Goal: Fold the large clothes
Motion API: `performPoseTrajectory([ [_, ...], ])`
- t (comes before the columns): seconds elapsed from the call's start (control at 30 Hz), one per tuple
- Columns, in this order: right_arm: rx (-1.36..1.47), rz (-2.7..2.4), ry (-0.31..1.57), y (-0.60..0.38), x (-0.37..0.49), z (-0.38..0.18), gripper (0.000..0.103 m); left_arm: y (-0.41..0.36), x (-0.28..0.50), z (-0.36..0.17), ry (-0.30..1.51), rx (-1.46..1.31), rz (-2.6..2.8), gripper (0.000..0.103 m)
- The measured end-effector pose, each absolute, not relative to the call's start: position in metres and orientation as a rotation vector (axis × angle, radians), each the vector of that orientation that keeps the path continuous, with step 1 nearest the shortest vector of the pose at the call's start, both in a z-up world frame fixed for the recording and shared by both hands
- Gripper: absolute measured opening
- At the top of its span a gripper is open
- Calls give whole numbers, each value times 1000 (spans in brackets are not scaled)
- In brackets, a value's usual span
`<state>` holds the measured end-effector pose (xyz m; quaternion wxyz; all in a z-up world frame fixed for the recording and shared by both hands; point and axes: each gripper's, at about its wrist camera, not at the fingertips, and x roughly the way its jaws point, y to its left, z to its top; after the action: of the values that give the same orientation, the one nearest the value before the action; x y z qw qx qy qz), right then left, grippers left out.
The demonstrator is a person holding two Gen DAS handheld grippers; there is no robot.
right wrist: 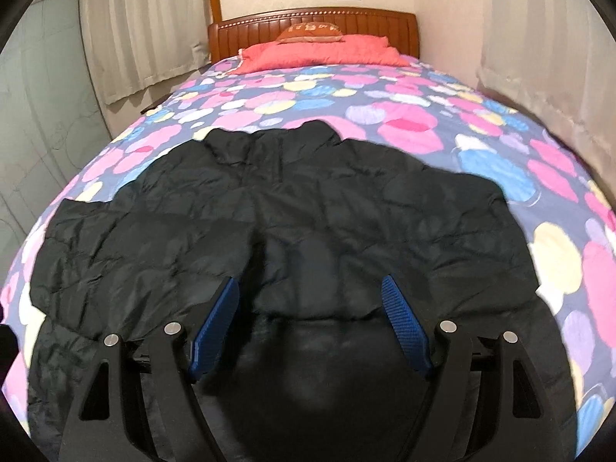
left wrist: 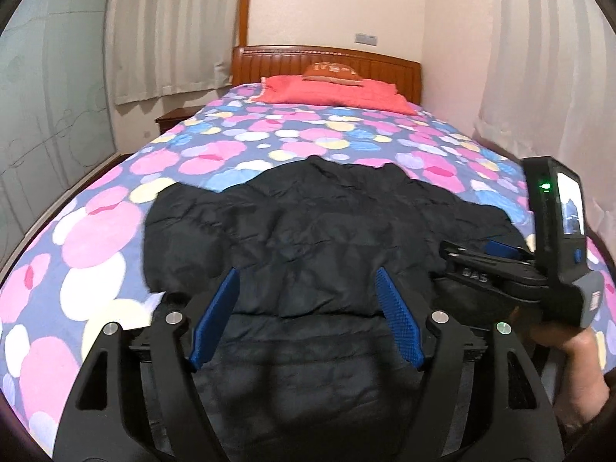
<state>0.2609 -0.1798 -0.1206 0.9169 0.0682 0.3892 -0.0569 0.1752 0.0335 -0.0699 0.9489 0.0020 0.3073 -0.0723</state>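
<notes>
Two tongs, left tongs (left wrist: 306, 281) and right tongs (right wrist: 310, 288), both spread wide, gripping nothing, above black padded jacket (right wrist: 269, 208) lying flat on floral bed (right wrist: 423, 115).

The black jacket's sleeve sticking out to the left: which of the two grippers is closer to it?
Left. The left gripper hangs open above the middle of the jacket, just right of that sleeve. The right gripper is over the jacket's opposite side.

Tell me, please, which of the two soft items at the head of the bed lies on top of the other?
The small orange-brown cushion with pale lettering lies on top, against the headboard. The wider plain red pillow lies beneath it, flat on the flowered bedspread.
</notes>
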Motion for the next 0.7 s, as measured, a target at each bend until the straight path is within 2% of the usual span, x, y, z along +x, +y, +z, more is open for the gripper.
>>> performPoseTrajectory([
  [0.23, 183, -33, 883, -146, 276, -139, 75, 64, 175, -78, 638, -5, -65, 73],
  [0.27, 208, -8, 910, -143, 280, -146, 66, 67, 175, -79, 641, -9, -58, 73],
  [0.33, 243, 32, 931, -139, 284, -151, 33, 74, 177, -80, 647, -14, -43, 73],
  [0.47, 253, 36, 868, -147, 280, -132, 20, 84, 179, -77, 642, -15, -25, 73],
  [0.7, 153, -152, 760, -215, 284, -99, 20, 98, 202, -72, 651, -31, -8, 73],
])
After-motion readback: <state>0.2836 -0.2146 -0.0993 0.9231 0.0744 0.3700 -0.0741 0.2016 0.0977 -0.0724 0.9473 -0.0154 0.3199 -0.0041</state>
